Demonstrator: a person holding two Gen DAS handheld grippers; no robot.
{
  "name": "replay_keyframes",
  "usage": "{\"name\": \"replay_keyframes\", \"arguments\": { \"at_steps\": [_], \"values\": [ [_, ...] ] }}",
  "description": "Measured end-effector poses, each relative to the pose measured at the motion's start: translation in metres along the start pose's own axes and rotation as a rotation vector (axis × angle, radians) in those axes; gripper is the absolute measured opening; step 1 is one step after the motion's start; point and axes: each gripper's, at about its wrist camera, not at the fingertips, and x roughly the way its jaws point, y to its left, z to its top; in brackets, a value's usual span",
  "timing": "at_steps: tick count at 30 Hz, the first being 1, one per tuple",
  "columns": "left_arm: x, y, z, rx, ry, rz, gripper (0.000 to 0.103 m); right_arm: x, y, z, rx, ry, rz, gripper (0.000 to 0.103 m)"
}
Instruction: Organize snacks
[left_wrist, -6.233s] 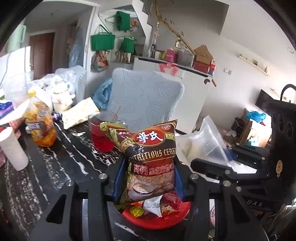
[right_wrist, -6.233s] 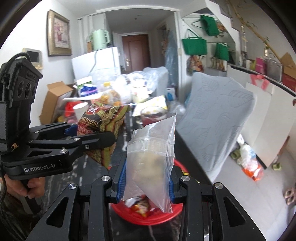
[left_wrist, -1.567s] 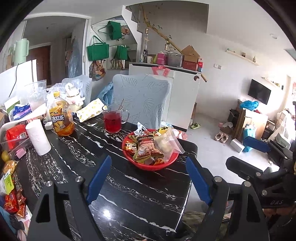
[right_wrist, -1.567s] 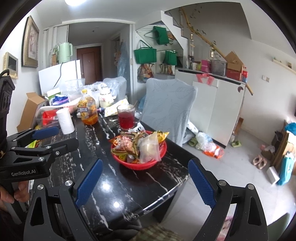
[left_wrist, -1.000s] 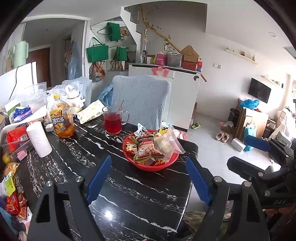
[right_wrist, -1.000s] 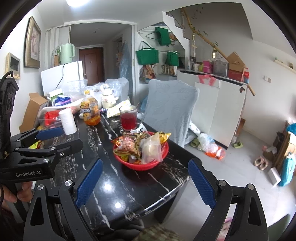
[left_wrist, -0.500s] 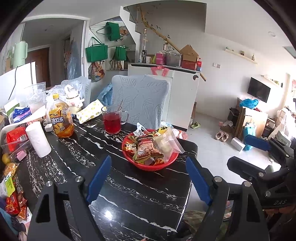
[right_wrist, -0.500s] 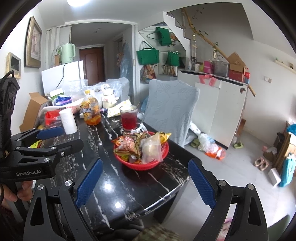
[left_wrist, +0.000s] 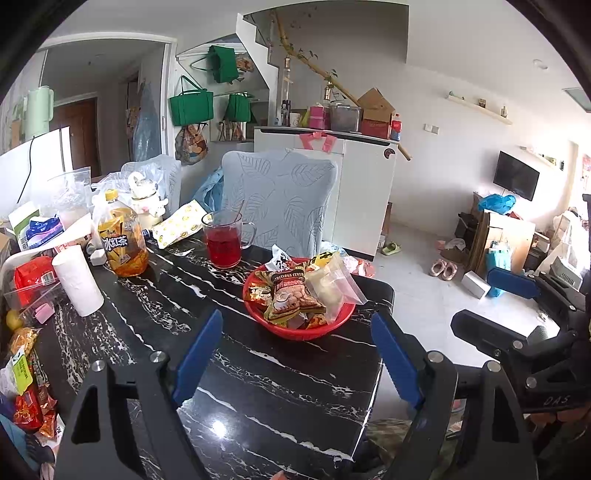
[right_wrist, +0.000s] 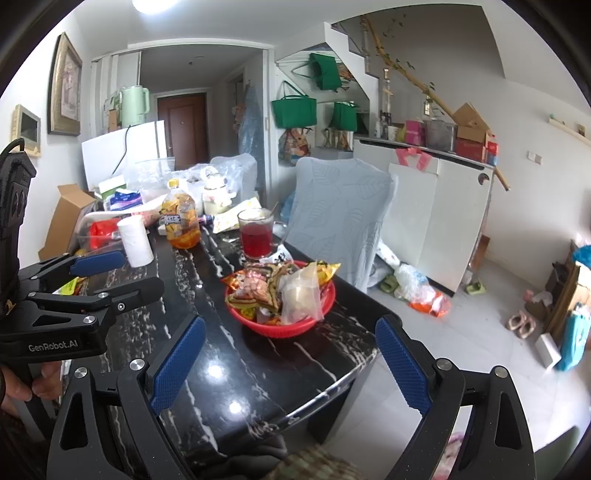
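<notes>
A: In the left wrist view, what is the left gripper (left_wrist: 295, 354) doing?

B: Its blue pads stand spread and empty above the black marble worktop (left_wrist: 155, 306). Ahead of it, well apart, sits a red bowl (left_wrist: 295, 332) heaped with snack packets (left_wrist: 291, 295) and a clear zip bag (left_wrist: 332, 284).

A: And the right wrist view?

B: The right gripper (right_wrist: 291, 354) is also spread, holding nothing, with the bowl ahead, slightly left of centre. The packets look light, crinkly and slippery, likely crushable; pinching a top seam seems safest.
</notes>
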Motion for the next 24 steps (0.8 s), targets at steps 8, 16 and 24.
{"name": "replay_keyframes", "arguments": {
  "at_steps": [8,16,24],
  "values": [
    [0.003,0.0,-0.001,0.004,0.015,0.018,0.082,0.0,-0.003,-0.003,0.013,0.003,-0.011,0.094],
    [0.005,-0.004,-0.002,0.015,0.026,0.014,0.082,0.0,-0.008,-0.005,0.024,0.008,-0.02,0.094],
    [0.007,-0.005,-0.003,0.022,0.032,0.015,0.082,0.0,-0.009,-0.005,0.032,0.01,-0.027,0.094]
  ]
}}
